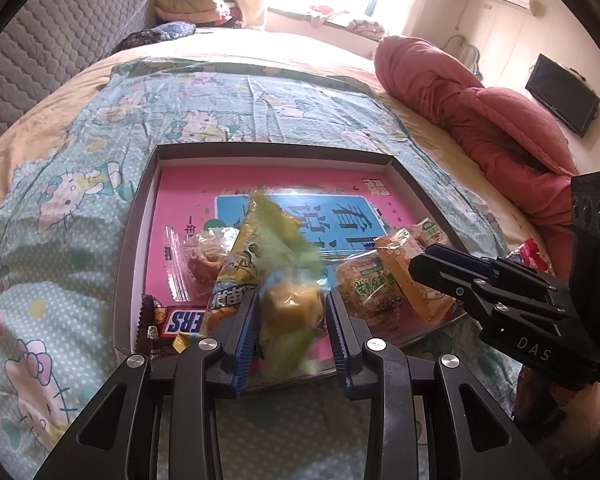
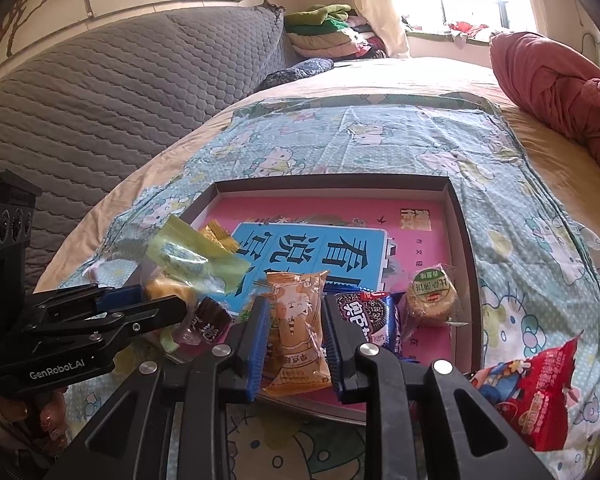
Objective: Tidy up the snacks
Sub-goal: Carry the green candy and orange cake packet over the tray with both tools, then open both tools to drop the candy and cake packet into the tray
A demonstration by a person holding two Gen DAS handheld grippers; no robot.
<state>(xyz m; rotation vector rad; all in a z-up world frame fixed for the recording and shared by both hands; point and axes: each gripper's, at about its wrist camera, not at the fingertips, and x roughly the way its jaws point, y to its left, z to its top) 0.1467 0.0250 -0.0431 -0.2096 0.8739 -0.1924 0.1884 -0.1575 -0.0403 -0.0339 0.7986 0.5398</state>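
step: green-wrapped cake [image 1: 290, 300] clamped in left hand-held gripper [image 1: 291, 322], held over tray [image 1: 274, 151] on bed; orange packet [image 2: 296, 336] clamped in right hand-held gripper [image 2: 296, 344] at tray's near edge | advice: each is best lowered flat into bare tray floor, released only once resting | count: trays 1; hand-held grippers 2; red bag [image 2: 540, 396] outside tray 1
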